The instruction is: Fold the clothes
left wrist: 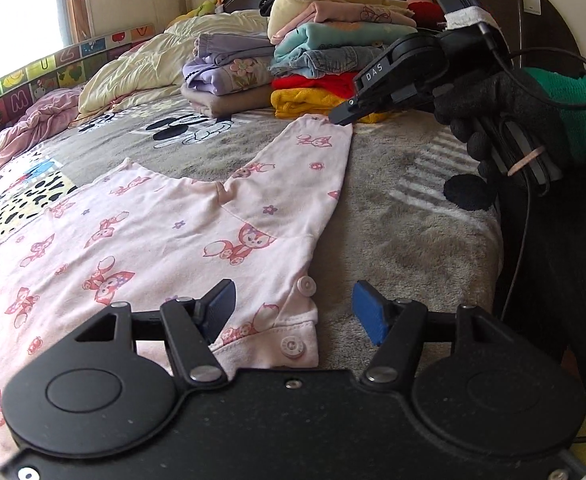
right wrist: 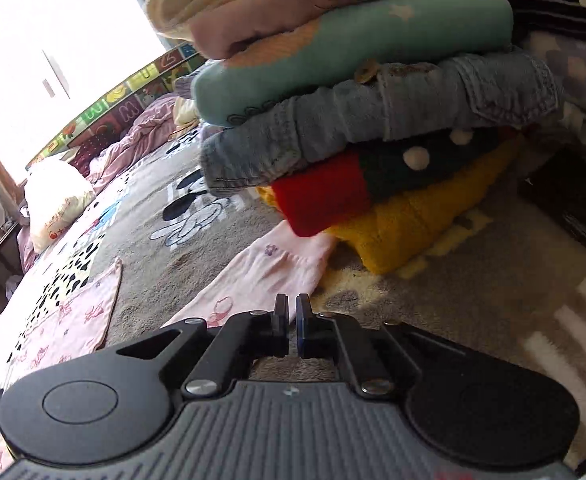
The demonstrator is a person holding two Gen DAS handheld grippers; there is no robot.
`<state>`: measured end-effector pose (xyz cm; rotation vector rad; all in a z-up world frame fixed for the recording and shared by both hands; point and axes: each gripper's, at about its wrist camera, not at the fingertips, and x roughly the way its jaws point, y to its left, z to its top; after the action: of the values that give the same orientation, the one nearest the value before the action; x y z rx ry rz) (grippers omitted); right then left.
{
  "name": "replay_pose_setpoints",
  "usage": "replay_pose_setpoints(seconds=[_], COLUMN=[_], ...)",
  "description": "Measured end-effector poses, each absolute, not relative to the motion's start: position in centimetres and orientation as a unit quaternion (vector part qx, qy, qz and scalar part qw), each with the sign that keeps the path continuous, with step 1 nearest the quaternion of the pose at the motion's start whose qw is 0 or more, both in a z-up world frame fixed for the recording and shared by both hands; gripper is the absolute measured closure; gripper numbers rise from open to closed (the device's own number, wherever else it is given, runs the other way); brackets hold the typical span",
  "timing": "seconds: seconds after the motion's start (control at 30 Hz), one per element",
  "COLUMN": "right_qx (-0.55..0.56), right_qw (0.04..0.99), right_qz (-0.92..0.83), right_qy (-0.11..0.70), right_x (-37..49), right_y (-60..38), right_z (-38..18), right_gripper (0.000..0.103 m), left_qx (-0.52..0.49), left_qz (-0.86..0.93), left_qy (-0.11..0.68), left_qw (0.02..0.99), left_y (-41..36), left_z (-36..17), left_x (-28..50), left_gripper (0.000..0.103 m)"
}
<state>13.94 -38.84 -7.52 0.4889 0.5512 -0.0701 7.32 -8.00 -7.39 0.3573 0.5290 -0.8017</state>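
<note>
A pink fox-print garment lies spread flat on the grey bed cover, one sleeve stretched toward the far stacks. My left gripper is open and straddles the garment's near edge with its snap buttons; one blue pad sits over the fabric, the other over the bed cover. My right gripper, held by a black-gloved hand, is pinched at the sleeve's cuff end. In the right wrist view its fingers are pressed together at the edge of the pink sleeve.
A tall stack of folded clothes stands just behind the cuff, with a smaller purple stack to its left. A rumpled cream quilt and a pink sheet lie further left. The dark headboard is behind.
</note>
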Motion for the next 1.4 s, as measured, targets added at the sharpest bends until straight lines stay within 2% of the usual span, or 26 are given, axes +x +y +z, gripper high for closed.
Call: replay_pose_setpoints(seconds=[0.13,0.2,0.27,0.43,0.53,0.6,0.77,0.83,0.97,1.0,1.23,1.4], right_qx=[0.134,0.074,-0.01,-0.044,-0.056,-0.063,-0.082,-0.09,-0.022,-0.012,0.028,0.139], right_qw=[0.943,0.934,0.918,0.934,0.945,0.946,0.935,0.926,0.921,0.92,0.931,0.936], right_qz=[0.109,0.168,0.176,0.141,0.155,0.18,0.246,0.261,0.265,0.265,0.235,0.161], right_qy=[0.283,0.308,0.354,0.325,0.281,0.264,0.242,0.259,0.284,0.289,0.278,0.279], right_x=[12.9,12.3,12.0,9.6,7.9,7.5,7.3,7.2,7.2,7.0,5.2,4.9], right_y=[-31.6,-28.0,-25.2,-25.3,-24.6,-23.2,-18.8,-17.8,-19.7,-20.3,-22.7,-26.1], right_z=[-6.2,-6.5,-7.9,-6.7,-5.8,-5.6,-6.6,-7.7,-8.0,-7.9,-7.0,-6.6], right_gripper=[0.095,0.087,0.075,0.074,0.074,0.074,0.073,0.069,0.068,0.068,0.068,0.066], left_qx=[0.118,0.075,0.025,-0.111,-0.179,-0.195,-0.122,-0.099,-0.019,-0.031,-0.1,-0.13], left_qz=[-0.355,-0.299,-0.193,0.043,0.072,0.048,-0.054,-0.103,-0.101,-0.088,0.013,-0.009], left_qy=[0.263,0.271,0.286,0.301,0.283,0.278,0.298,0.328,0.355,0.356,0.305,0.284], left_qw=[0.889,0.912,0.938,0.946,0.939,0.94,0.945,0.934,0.929,0.93,0.947,0.95], left_y=[-4.4,-1.0,3.7,14.1,17.0,16.8,11.2,9.0,7.1,7.5,11.3,9.9], left_z=[-5.7,-4.8,-4.1,-4.1,-3.8,-3.5,-3.9,-5.0,-7.1,-6.8,-5.8,-4.6], left_x=[8.9,10.4,12.4,14.6,13.8,13.3,12.9,13.1,13.3,13.3,11.4,10.4], left_gripper=[0.038,0.038,0.038,0.039,0.04,0.04,0.04,0.04,0.038,0.042,0.043,0.043])
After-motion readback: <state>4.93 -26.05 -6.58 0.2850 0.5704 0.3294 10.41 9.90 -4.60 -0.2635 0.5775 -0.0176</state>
